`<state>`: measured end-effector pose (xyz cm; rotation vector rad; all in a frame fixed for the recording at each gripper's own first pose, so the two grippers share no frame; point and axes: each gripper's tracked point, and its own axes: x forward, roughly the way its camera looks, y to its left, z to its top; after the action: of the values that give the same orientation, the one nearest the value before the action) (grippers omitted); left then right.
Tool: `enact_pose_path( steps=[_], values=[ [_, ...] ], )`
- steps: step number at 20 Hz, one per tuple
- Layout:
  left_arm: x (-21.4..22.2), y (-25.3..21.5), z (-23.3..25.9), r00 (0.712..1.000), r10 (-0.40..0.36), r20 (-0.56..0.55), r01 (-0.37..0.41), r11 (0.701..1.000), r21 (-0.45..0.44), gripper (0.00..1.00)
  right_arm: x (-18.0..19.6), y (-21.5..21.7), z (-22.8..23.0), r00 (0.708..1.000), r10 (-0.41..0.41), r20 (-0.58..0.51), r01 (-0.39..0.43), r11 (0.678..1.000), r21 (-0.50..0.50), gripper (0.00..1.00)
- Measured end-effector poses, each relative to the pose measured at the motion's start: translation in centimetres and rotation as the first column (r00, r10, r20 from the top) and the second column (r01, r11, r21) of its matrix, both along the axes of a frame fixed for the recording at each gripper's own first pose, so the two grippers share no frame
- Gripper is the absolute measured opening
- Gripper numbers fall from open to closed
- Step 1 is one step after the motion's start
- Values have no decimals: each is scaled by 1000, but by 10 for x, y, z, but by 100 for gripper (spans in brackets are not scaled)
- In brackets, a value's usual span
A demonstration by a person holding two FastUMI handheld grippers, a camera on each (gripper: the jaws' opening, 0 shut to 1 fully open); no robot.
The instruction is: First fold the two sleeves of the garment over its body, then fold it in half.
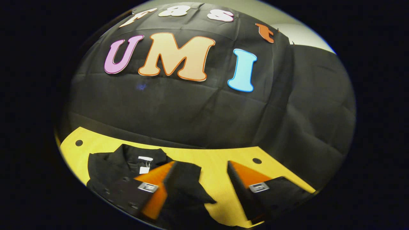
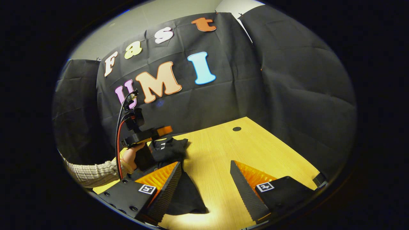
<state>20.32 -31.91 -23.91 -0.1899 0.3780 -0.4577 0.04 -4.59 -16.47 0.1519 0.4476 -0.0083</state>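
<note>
Left claw (image 1: 201,185): released, fingers spread, above the black garment (image 1: 127,179), nothing gripped.
Right claw (image 2: 204,188): released, just right of the garment's hem.
Garment: on the yellow tabletop (image 1: 217,159), collar toward the booth wall.
Risk: a shallow pinch lets the sleeve slip out mid-fold.

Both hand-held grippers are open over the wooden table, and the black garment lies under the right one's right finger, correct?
Not quite: in the right gripper view the black garment lies under the right hand-held gripper's left finger, not its right. Both are open over the wooden table, the left hand-held gripper too.
</note>
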Motion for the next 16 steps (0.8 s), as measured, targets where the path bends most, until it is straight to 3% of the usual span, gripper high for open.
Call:
enact_pose_path(
  steps=[1, 10, 15, 16],
  values=[
    [6, 4, 10, 1000, 16, 25, -16, 1000, 6, 96, 0, 3, 2, 1000, 5, 6, -5, 1000, -2, 98],
    [-8, 77, 85, 965, 163, 206, -168, 986, 7, 94, -5, 24, -11, 996, 94, -8, -94, 995, -13, 98],
    [-52, 161, 102, 933, 224, 283, -262, 959, 107, 92, 0, 53, -23, 981, 193, -19, -193, 981, -17, 98],
    [-63, 179, 100, 929, 231, 288, -278, 951, 135, 92, 1, 59, -28, 976, 215, -31, -216, 976, -18, 94]
  ],
)
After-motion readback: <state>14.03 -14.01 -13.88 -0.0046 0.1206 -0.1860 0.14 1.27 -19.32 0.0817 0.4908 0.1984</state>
